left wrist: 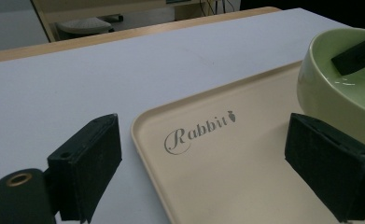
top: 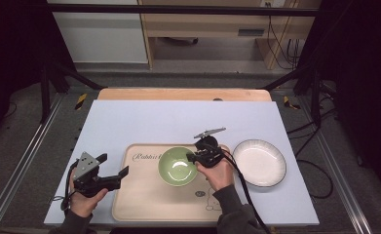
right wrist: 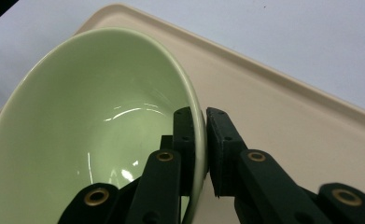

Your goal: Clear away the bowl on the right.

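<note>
Two grippers: mine, one per hand, both over the table's near half
Right gripper (right wrist: pixel 200 140): jaws clamped on the rim of the green bowl (right wrist: pixel 91 135), one jaw inside the bowl, one outside, wall pinched between the pads
Right gripper, high view (top: pixel 194 157): sits at the bowl's right edge, my hand behind it
Green bowl (top: pixel 178 165): on the beige tray (top: pixel 144 195), roughly tray centre; tilted as seen along my right jaws, though I can't tell whether its base is off the tray
Left gripper (left wrist: pixel 203 163): jaws wide apart, nothing between the pads
Left gripper, high view (top: pixel 115 168): at the tray's left edge, well clear of the bowl
Ahead of left jaws: tray corner with "Rabbit" lettering (left wrist: pixel 196 133) between them; bowl (left wrist: pixel 339 88) just beyond the right-hand jaw, not touching it
Other jaw seen from left: one black jaw of my right gripper lies inside the bowl, upper right
White plate (top: pixel 259 162): on the pale blue mat (top: pixel 129 122), just beside the tray's right edge, behind my right gripper, apart from the bowl
Tray: lies flat on the mat, under both sets of jaws
</note>
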`<state>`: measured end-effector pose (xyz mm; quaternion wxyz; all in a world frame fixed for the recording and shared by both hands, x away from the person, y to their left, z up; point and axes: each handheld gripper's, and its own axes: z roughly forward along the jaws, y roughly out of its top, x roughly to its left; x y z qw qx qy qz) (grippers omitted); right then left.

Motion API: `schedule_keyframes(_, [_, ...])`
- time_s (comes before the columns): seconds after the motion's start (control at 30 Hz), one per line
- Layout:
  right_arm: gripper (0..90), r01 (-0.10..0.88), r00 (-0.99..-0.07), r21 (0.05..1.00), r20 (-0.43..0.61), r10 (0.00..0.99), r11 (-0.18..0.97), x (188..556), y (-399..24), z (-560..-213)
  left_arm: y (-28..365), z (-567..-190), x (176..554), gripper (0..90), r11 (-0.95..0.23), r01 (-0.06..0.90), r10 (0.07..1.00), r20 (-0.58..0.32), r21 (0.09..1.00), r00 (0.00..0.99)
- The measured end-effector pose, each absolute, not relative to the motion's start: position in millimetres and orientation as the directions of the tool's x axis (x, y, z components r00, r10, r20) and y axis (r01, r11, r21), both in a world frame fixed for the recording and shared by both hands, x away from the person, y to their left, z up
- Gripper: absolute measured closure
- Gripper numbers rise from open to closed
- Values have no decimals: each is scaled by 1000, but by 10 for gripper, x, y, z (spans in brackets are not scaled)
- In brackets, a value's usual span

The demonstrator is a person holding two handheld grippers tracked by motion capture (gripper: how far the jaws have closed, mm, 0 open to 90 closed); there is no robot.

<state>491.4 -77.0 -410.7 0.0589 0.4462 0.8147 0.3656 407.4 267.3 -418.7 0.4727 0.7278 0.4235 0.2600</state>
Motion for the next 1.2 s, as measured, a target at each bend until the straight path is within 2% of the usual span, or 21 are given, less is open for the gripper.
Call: schedule_keyframes(1.2, [829,723,-586,588,243,773,363,4977,-674,-4373,2662,-4198,4077,107,-201,373,860,-19,906,510])
